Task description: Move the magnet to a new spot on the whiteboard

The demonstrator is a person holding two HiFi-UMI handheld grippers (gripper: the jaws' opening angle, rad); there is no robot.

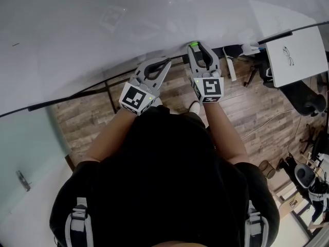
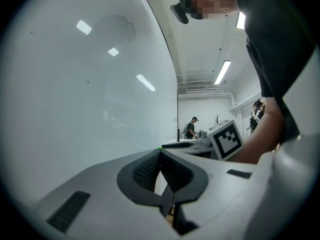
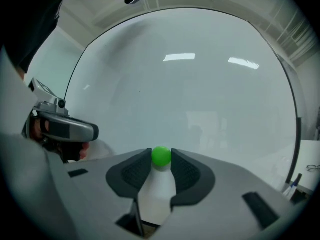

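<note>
1. Whiteboard (image 1: 128,35): fills the top of the head view and most of both gripper views. Stands upright, glossy and bare, and mirrors ceiling strip lights. Has the magnet at its lower part.
2. Floor (image 1: 252,117): shows wood-look planks beneath the board and the hands.
3. Smaller white panel (image 1: 295,55): stands at the right, apart from the big board. Bears one small black scribble, too small to read.
4. Right gripper (image 1: 195,46): points straight at the whiteboard, jaws pinching the magnet between their tips, both pads touching it.
5. Left gripper (image 1: 165,62): hangs just left of the right one, close before the board. Jaws pressed together at the tips, nothing between them.
6. Left marker cube (image 1: 136,98) and right marker cube (image 1: 209,88): sit at the back of each gripper and show black-and-white square code patterns.
7. White pen-like stick (image 1: 231,68): lies just right of the right gripper, near the board's lower edge. Cannot tell what bears it.
8. Magnet (image 1: 194,44): small, round, bright green. Sits low at the whiteboard's surface, clamped between the right gripper's jaws.
</note>
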